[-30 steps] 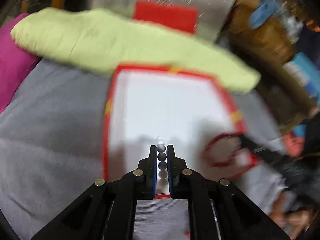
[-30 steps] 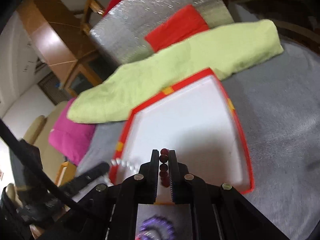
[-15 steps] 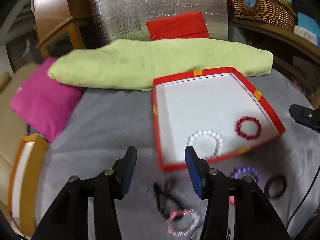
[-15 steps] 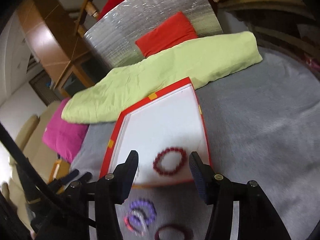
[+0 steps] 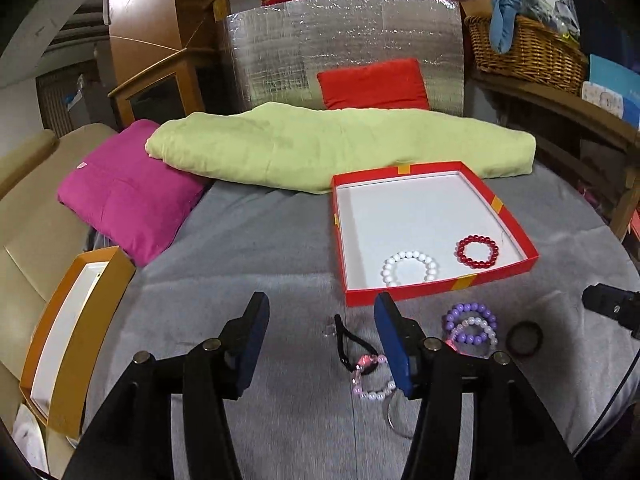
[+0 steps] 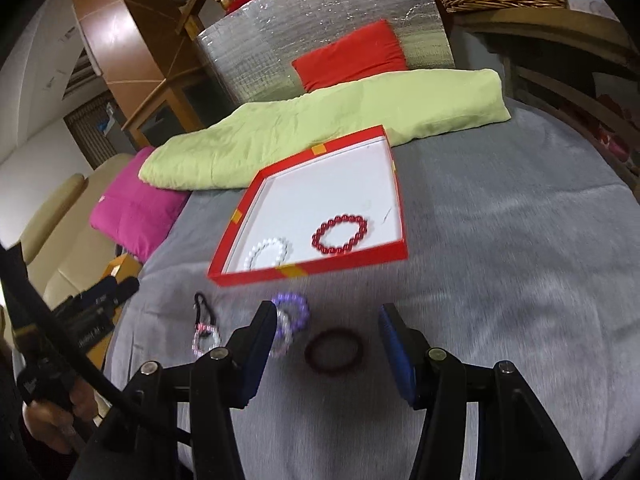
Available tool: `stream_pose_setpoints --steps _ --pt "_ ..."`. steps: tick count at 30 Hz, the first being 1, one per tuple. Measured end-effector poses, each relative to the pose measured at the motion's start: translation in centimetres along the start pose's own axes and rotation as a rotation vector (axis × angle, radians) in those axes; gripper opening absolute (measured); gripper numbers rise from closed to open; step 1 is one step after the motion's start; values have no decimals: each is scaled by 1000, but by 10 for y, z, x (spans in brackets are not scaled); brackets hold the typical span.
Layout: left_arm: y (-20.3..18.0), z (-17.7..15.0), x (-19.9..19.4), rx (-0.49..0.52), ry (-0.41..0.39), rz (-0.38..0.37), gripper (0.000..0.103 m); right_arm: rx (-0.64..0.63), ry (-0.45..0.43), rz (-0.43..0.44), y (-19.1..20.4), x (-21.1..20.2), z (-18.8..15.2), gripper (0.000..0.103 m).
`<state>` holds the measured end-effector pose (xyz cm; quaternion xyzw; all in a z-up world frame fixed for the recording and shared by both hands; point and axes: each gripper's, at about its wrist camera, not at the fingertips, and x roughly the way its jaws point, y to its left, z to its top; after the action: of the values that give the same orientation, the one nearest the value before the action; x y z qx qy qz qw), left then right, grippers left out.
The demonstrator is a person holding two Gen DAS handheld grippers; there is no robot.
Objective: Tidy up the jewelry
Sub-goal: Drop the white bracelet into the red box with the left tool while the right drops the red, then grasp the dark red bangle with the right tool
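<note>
Both grippers, L (image 5: 320, 340) & R (image 6: 328, 344), just opened, empty; red tray (image 5: 440, 292) edge ahead

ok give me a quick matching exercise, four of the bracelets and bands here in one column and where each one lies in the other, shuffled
Things:
1. white bead bracelet
2. red bead bracelet
3. purple bead bracelet
4. dark red band

Places:
A. on the grey cloth, in front of the open right gripper
B. in the red box, at its near right corner
C. on the grey cloth, just outside the box's near wall
D. in the red box, left of the red beads

Pairs: 1-D, 2-B, 3-C, 4-A
</note>
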<state>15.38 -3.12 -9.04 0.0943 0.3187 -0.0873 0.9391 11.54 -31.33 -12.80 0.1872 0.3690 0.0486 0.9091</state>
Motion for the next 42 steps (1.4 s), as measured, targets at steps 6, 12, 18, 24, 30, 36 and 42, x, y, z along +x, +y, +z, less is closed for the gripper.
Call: stream_pose_setpoints --steps 6,12,18,24,30,36,42 --pt "3 -8 -9 7 -5 -2 64 -38 9 -9 7 -1 -3 57" --pt "13 -10 -11 -9 -10 27 64 -53 30 -2 13 7 -2 57" --pt "24 -13 -12 -13 -13 64 65 -85 46 -3 18 12 -5 56" --pt "35 -17 -9 -27 -3 95 65 -85 55 -7 16 16 -5 57" --pt "38 -18 -5 -24 9 106 65 -97 70 -15 14 22 -6 56" --pt "37 -21 3 -22 35 107 66 -108 84 -27 7 25 -9 56" --pt "37 -39 39 -36 179 19 71 -68 113 -51 -20 31 -9 47"
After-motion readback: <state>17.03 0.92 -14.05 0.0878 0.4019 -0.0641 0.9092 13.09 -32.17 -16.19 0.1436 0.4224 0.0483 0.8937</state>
